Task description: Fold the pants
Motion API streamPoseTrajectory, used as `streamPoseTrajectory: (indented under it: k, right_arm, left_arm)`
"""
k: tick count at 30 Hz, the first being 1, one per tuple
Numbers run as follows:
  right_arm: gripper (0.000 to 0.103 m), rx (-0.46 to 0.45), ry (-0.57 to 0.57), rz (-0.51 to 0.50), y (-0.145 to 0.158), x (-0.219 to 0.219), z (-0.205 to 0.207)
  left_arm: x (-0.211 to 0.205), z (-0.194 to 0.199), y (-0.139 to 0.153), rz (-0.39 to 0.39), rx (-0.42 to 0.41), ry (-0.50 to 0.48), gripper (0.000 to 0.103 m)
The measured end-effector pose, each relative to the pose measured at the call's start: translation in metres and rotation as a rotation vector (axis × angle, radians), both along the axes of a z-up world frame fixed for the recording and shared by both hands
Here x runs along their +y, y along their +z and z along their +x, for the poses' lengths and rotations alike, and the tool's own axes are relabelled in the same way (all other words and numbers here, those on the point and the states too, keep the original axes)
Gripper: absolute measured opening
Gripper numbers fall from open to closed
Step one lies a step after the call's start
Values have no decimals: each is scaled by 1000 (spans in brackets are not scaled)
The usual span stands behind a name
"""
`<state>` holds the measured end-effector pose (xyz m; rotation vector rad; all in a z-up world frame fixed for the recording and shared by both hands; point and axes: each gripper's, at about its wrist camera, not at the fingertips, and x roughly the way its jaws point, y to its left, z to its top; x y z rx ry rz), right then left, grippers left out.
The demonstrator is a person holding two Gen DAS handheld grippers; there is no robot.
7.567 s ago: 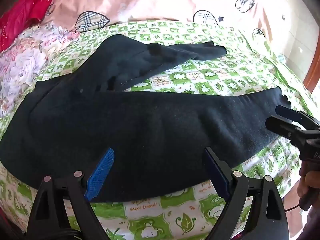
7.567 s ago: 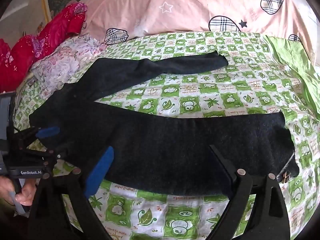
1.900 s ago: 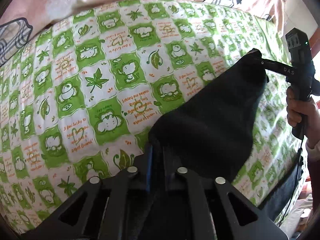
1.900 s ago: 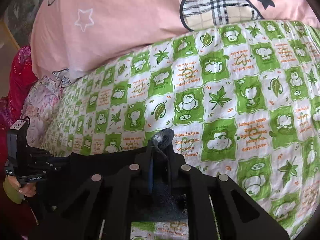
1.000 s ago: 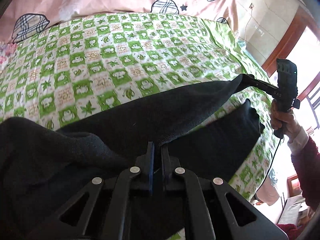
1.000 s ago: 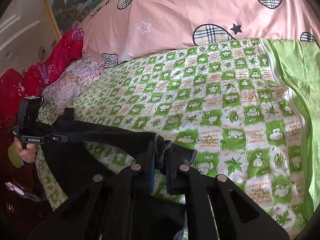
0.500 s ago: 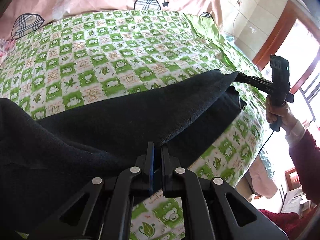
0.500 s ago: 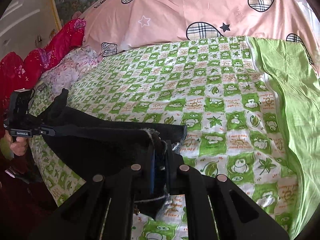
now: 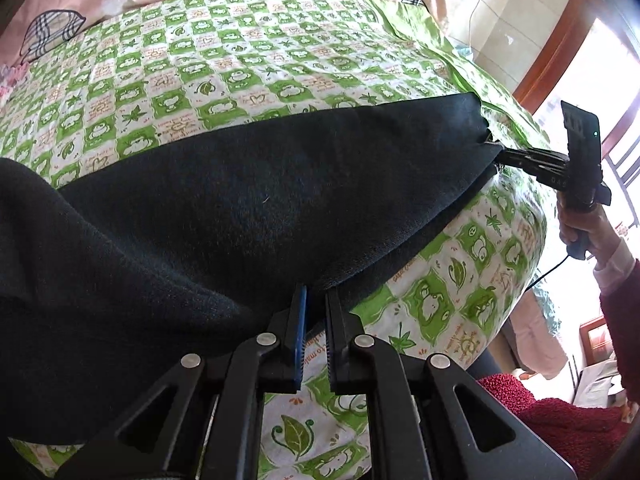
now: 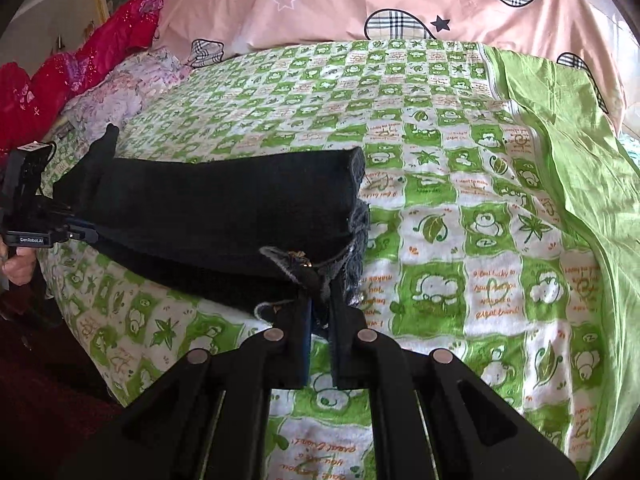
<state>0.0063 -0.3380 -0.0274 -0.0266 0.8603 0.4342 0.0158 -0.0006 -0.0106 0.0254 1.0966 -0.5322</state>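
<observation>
We are pinching the black pants (image 9: 256, 208) in both the left hand-held gripper (image 9: 316, 300) and the right hand-held gripper (image 10: 320, 300), lying doubled ahead on the bed (image 10: 480, 240).

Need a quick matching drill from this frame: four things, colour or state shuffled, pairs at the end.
Things:
1. pants
2. bedsheet
3. quilt
4. right tool

Colour or state:
A. pink with plaid hearts
B. shut on fabric at the pants' end
C. black, one leg laid over the other
D. green and white squares

Pairs: 1-C, 2-D, 3-A, 4-B
</observation>
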Motion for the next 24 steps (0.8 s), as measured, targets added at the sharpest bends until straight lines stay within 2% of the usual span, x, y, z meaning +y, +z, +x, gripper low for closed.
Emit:
streamPoseTrajectory:
  k: [3, 5, 8, 12, 14, 19, 24]
  right_arm:
    - [18, 15, -52, -16, 3, -6, -6]
    - [40, 3, -85, -24, 10, -11, -13]
    - [53, -59, -88, 36, 28, -12, -30]
    - [53, -86, -49, 129, 40, 12, -37]
    - [54, -83, 3, 181, 40, 36, -36]
    - [54, -31, 141, 280, 32, 110, -23]
    - [54, 32, 275, 338, 22, 188, 1]
  left_arm:
    - [5, -1, 2, -24, 16, 15, 16]
    - [11, -3, 6, -44, 21, 31, 25]
    - [22, -8, 12, -64, 22, 76, 33]
    - [40, -12, 18, -98, 42, 153, 37]
    - [51, -13, 26, -89, 35, 205, 52]
    - [92, 1, 45, -78, 36, 339, 63]
    - [137, 47, 57, -5, 145, 500, 63]
